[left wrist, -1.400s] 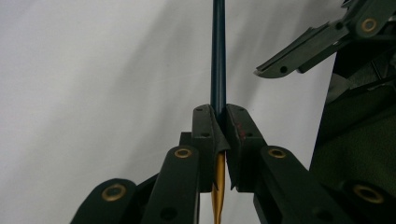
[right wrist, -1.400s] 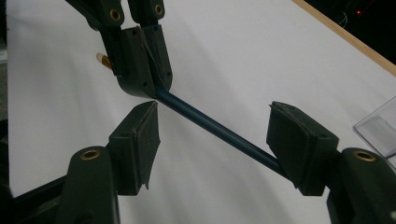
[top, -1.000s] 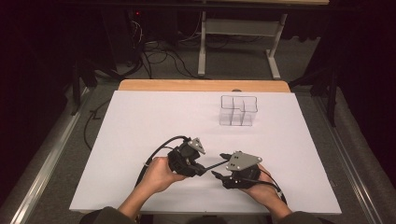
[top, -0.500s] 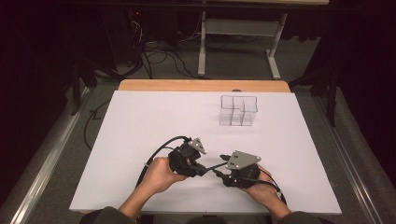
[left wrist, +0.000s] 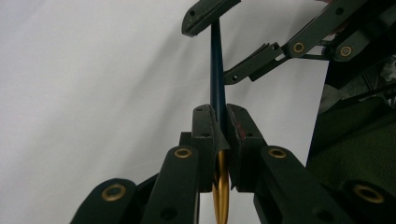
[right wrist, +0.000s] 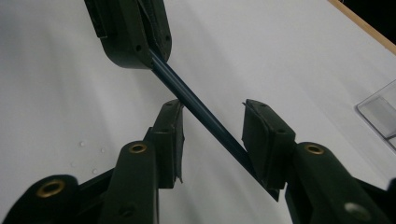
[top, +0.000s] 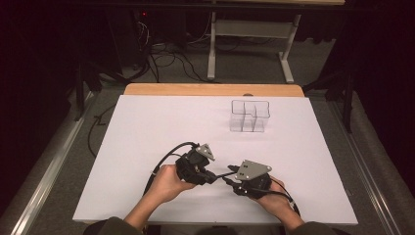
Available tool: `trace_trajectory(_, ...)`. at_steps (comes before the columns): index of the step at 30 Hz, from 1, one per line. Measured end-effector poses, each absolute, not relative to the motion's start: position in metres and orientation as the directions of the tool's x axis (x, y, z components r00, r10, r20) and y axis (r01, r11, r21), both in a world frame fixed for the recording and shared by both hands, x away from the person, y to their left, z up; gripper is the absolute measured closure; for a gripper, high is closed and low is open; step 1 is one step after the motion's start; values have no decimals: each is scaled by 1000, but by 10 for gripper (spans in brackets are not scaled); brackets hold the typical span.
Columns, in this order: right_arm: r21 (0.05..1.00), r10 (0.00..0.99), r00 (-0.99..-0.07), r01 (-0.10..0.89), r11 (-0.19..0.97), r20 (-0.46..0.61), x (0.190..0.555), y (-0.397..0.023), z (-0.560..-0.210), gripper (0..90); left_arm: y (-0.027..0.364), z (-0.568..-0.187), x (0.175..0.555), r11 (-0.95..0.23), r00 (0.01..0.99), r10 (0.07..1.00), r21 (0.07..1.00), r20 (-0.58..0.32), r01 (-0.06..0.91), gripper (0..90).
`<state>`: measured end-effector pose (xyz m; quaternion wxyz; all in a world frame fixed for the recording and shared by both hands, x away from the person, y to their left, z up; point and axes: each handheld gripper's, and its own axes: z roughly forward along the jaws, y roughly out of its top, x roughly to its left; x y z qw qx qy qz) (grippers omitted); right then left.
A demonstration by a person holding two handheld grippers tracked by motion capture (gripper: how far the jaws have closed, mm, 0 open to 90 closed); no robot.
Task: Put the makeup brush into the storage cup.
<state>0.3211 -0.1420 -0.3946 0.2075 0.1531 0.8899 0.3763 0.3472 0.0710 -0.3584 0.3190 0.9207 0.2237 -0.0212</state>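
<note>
High view first: we find both hands low on the white table (top: pixel 147 127), close together near its front edge. The left gripper (top: pixel 211 177) points toward the right gripper (top: pixel 227 179), and their tips nearly meet. A clear compartmented organizer (top: pixel 250 116) stands well apart from them, toward the far right of the tabletop, near the wooden edge strip (top: pixel 210 89).

Left gripper view: we note the left gripper (left wrist: pixel 219 128) with its jaws together, clamped on a slim dark blue pen (left wrist: pixel 216 70). The pen's blue shaft runs up and away from the pads; a gold-coloured end (left wrist: pixel 221 186) shows below them, between the jaw arms. Farther along the shaft, the right gripper (left wrist: pixel 224 46) stands with one pad at the pen's far end and the other off to one side.

Right gripper view: we see the right gripper (right wrist: pixel 212 135) with its jaws apart; they have just been closing, with the pen (right wrist: pixel 196 105) passing slantwise between them. The shaft lies close to the pad (right wrist: pixel 266 140) at the right of this view and stands off the one at the left; we cannot tell whether that pad touches it. At the far end the pen enters the left gripper (right wrist: pixel 133 32), which holds it clear above the table. A corner of the organizer (right wrist: pixel 380 114) shows at the edge.
</note>
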Motion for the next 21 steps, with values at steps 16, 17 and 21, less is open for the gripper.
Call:
trace_trajectory(16, 713, 403, -877, 105, 694, -263, 319, -139, -396, 703, 71, -358, 347, -695, 899, 398, 580, -182, 425, 823)
trace_trajectory(17, 713, 401, -878, 103, 694, -263, 319, -139, -396, 705, 71, -358, 347, -694, 899, 398, 581, -183, 425, 823)
trace_trajectory(21, 713, 397, -878, 97, 694, -267, 319, -138, -396, 714, 71, -358, 347, -695, 900, 397, 581, -182, 424, 822)
